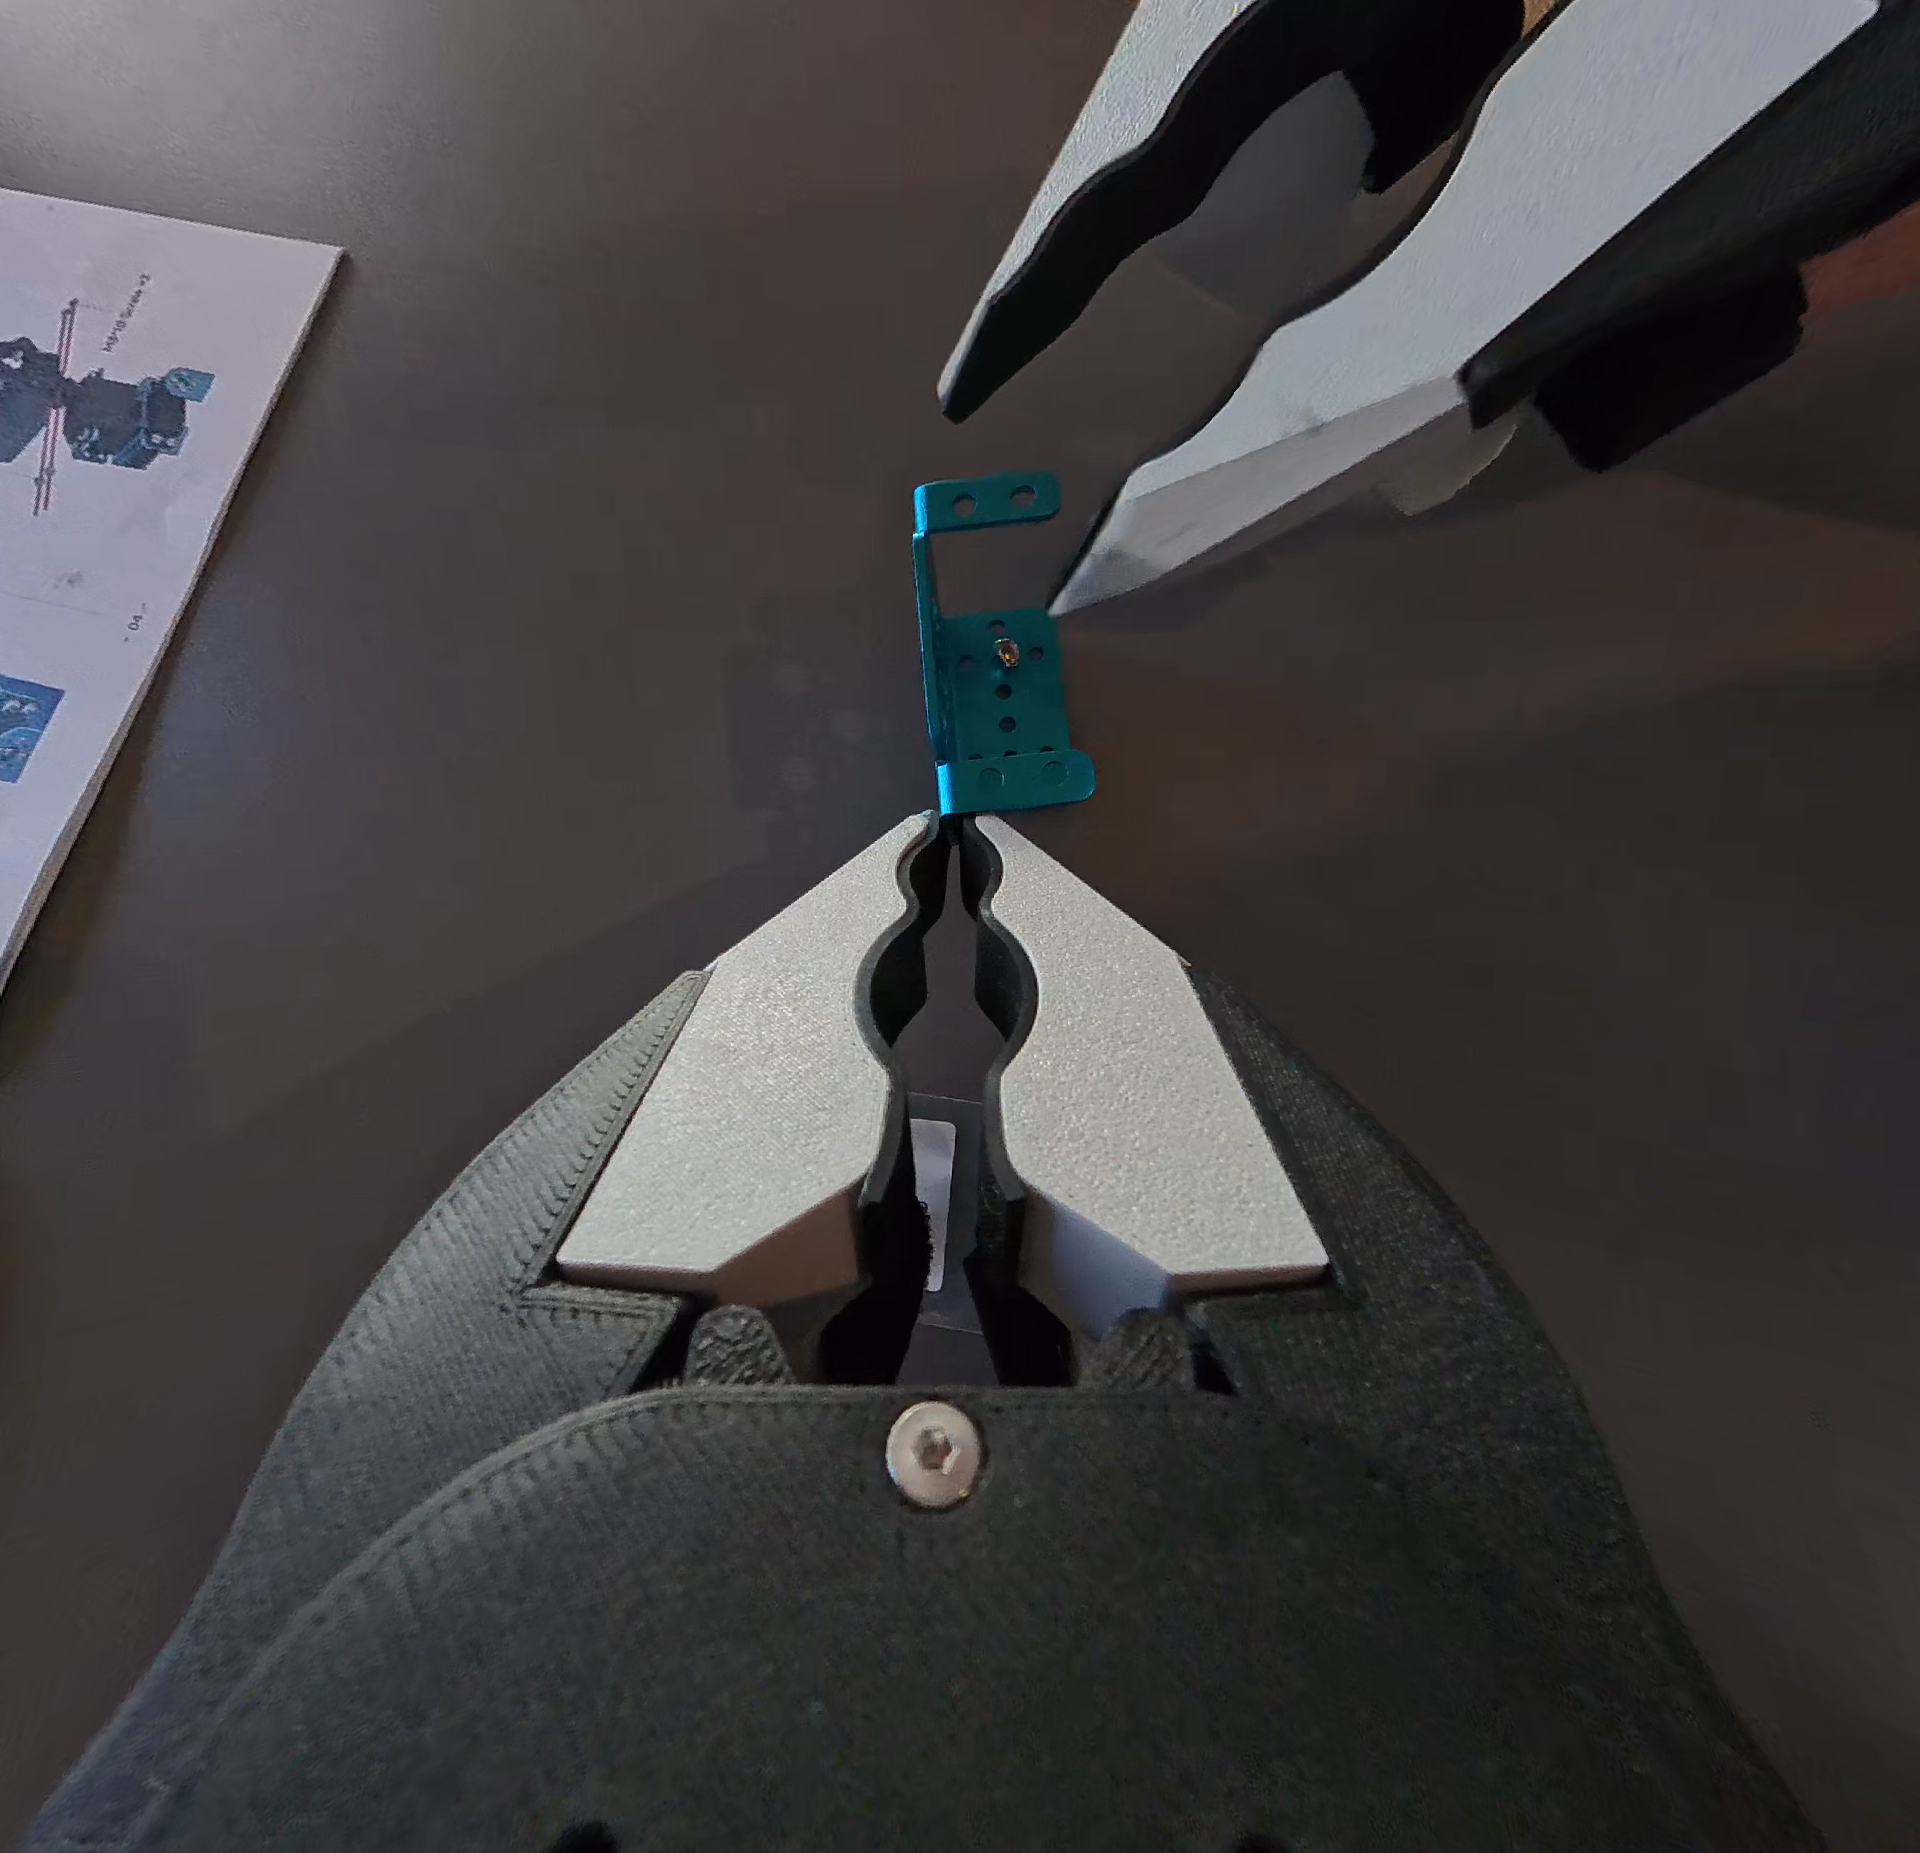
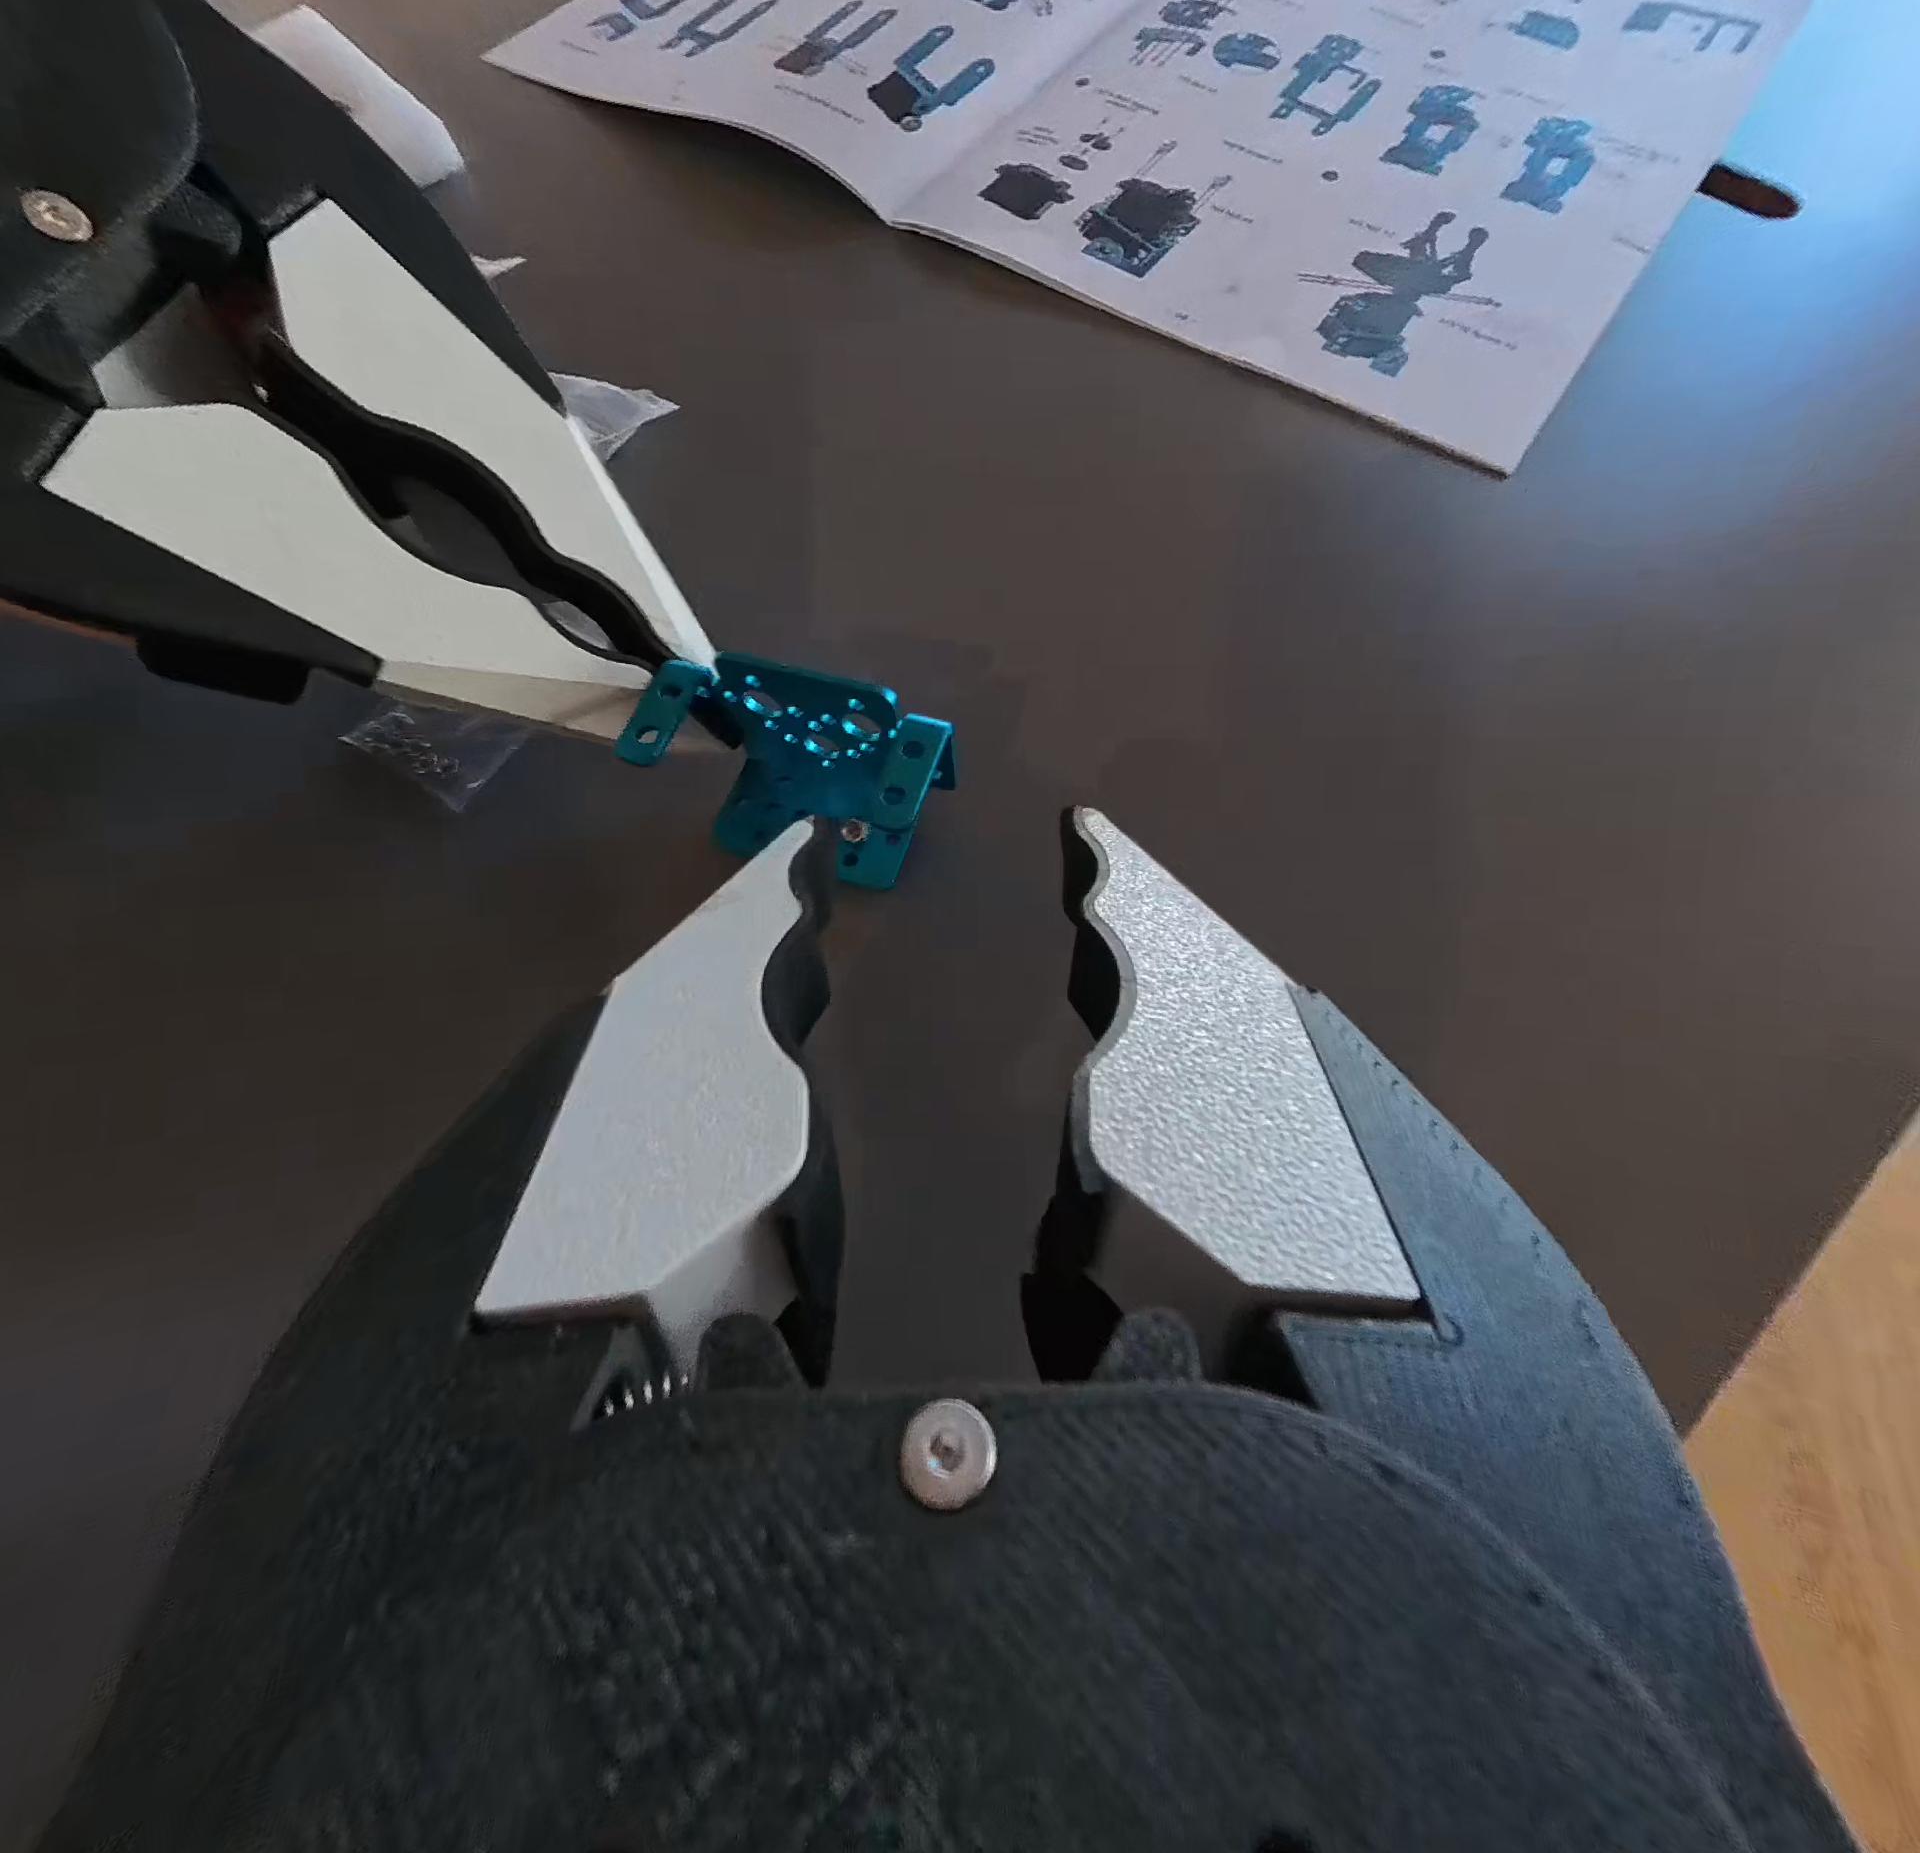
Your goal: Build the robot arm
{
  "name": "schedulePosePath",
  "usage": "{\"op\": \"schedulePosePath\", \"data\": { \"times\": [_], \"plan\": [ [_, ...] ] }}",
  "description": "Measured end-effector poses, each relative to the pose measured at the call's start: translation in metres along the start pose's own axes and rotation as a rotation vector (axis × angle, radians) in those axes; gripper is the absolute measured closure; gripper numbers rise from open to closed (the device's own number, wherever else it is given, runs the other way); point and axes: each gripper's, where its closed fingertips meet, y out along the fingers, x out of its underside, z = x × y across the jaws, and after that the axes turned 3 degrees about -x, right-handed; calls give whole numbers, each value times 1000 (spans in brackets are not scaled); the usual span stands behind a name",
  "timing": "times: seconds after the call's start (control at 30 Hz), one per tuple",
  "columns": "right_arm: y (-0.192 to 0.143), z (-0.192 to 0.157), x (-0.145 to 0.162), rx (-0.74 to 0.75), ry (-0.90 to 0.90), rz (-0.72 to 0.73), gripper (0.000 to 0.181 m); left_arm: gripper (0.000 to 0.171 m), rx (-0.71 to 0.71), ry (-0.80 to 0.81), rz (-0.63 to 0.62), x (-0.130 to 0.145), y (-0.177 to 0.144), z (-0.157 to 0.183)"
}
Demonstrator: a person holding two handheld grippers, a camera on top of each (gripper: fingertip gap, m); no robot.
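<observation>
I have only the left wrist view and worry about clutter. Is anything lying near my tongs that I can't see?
Observer: Yes. A small clear bag of screws lies on the table beside the left tongs, which grip the blue bracket.
Operator: I see only the edge of a booklet. Is it closed?
Observer: No. The booklet lies open, with two illustrated pages showing.
</observation>
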Motion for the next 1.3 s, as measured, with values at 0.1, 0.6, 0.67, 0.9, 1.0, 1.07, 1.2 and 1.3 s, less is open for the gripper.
{"op": "schedulePosePath", "data": {
  "times": [0.1,0.6,0.67,0.9,1.0,1.07,1.2,1.3],
  "plan": [
    [2,0,-4,73,-122,-11,139,170,0,0,0,0,0,0],
    [9,2,-1,153,-268,-74,142,170,3,0,-2,0,0,-1],
    [9,2,0,151,-269,-77,141,170,2,1,-2,0,0,-1],
    [10,2,0,156,-275,-79,141,170,1,3,-3,0,1,-1],
    [10,2,0,159,-279,-82,142,170,2,3,-3,0,1,-1],
    [10,3,-1,162,-282,-84,142,170,3,5,-3,0,1,-1],
    [10,4,-1,166,-289,-87,142,170,3,6,-3,0,1,-1],
    [11,4,-1,166,-291,-89,142,170,5,3,-3,0,1,-1]
  ]
}}
